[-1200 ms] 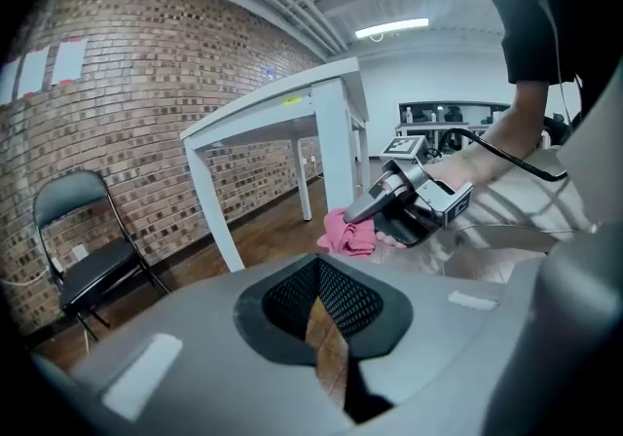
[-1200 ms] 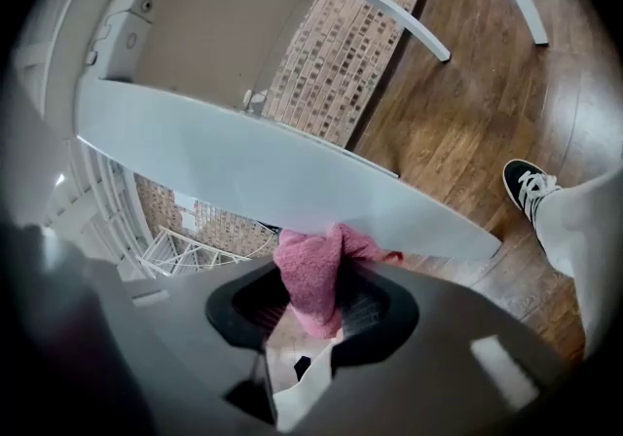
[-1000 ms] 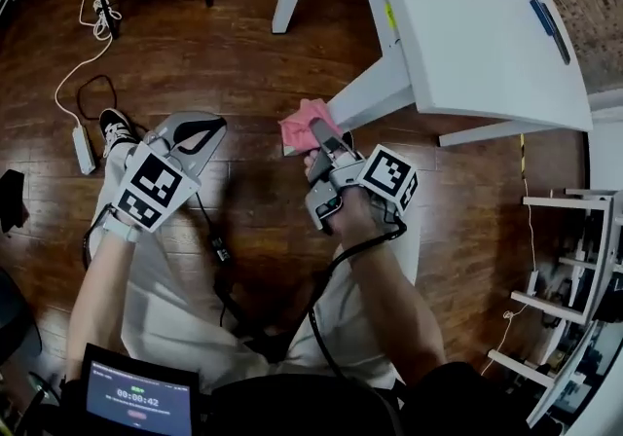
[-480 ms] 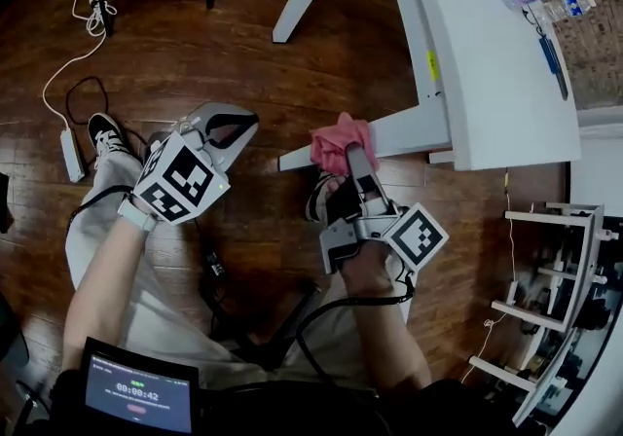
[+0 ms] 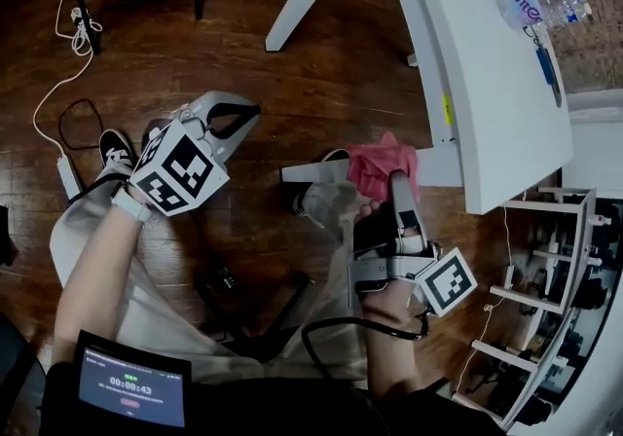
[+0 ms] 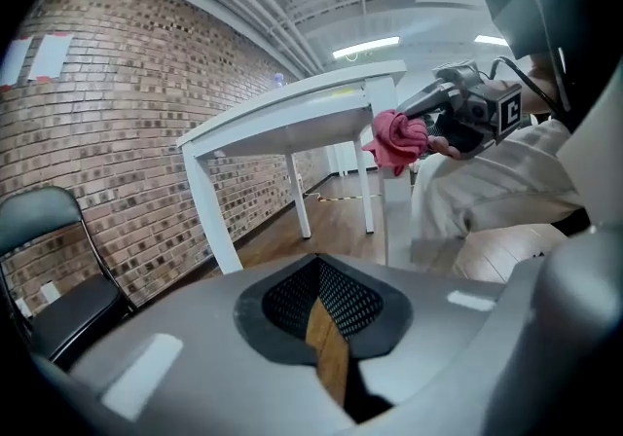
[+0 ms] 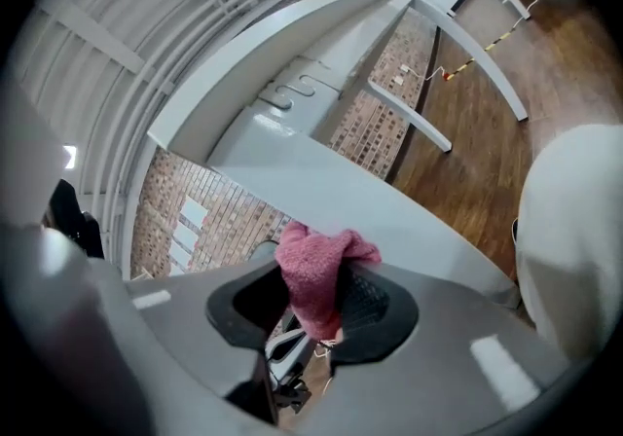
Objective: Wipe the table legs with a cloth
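Against the table leg (image 5: 316,171), near its top just under the tabletop (image 5: 487,84): the pink cloth (image 5: 382,166), clamped in the right gripper (image 5: 397,189). Jaws closed on a bunched fold, so that the loose wad stands proud of the tips and meets the leg first. Judged as mid-wipe, at the upper end of that leg.

Out past the leg's lower end and apart from it: the left gripper (image 5: 238,118), jaws fully together, holding nothing. Probably parked there just to stay out of the wiping path.

From the head view, only the cloth lying over the leg; contact hard to confirm. In the right gripper view, the cloth (image 7: 316,278) squeezed between the pads, the leg (image 7: 409,220) right behind it, the table's underside beyond. In the left gripper view, the side-on look: cloth (image 6: 394,139) against the leg (image 6: 397,215) just below the top, and its own pads meeting, only floor visible past them.
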A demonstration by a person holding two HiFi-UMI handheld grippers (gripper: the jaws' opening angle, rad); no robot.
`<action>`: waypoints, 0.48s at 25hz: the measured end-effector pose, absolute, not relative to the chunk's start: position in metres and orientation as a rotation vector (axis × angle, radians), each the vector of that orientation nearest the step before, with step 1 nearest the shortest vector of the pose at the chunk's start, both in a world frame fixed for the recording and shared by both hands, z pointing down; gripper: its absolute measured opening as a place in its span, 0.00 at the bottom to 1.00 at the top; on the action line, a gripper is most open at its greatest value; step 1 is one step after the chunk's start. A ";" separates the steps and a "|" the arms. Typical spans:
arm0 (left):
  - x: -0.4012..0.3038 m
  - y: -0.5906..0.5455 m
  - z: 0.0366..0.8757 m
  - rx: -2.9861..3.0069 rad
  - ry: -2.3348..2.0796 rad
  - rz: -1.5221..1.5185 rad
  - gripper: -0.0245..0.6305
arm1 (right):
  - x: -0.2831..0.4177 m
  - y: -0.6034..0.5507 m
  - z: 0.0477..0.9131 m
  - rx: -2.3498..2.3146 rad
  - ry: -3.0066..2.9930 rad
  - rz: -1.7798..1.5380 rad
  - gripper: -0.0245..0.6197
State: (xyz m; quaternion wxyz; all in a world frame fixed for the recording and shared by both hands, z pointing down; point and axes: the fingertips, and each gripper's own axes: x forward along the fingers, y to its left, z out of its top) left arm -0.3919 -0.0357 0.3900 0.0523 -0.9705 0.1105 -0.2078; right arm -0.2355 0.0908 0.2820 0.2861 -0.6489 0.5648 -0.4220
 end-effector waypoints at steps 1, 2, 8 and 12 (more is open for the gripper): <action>-0.394 -0.038 0.389 -2.952 0.316 -0.628 0.04 | -0.235 0.091 0.280 -1.757 1.487 -1.108 0.21; -0.394 -0.039 0.388 -2.953 0.294 -0.621 0.04 | -0.233 0.092 0.278 -1.783 1.465 -1.082 0.21; -0.413 -0.075 0.364 -2.980 0.215 -0.526 0.04 | -0.264 0.049 0.276 -1.856 1.476 -0.981 0.21; -0.418 -0.112 0.330 -3.001 0.241 -0.421 0.04 | -0.305 -0.013 0.273 -1.808 1.626 -0.985 0.21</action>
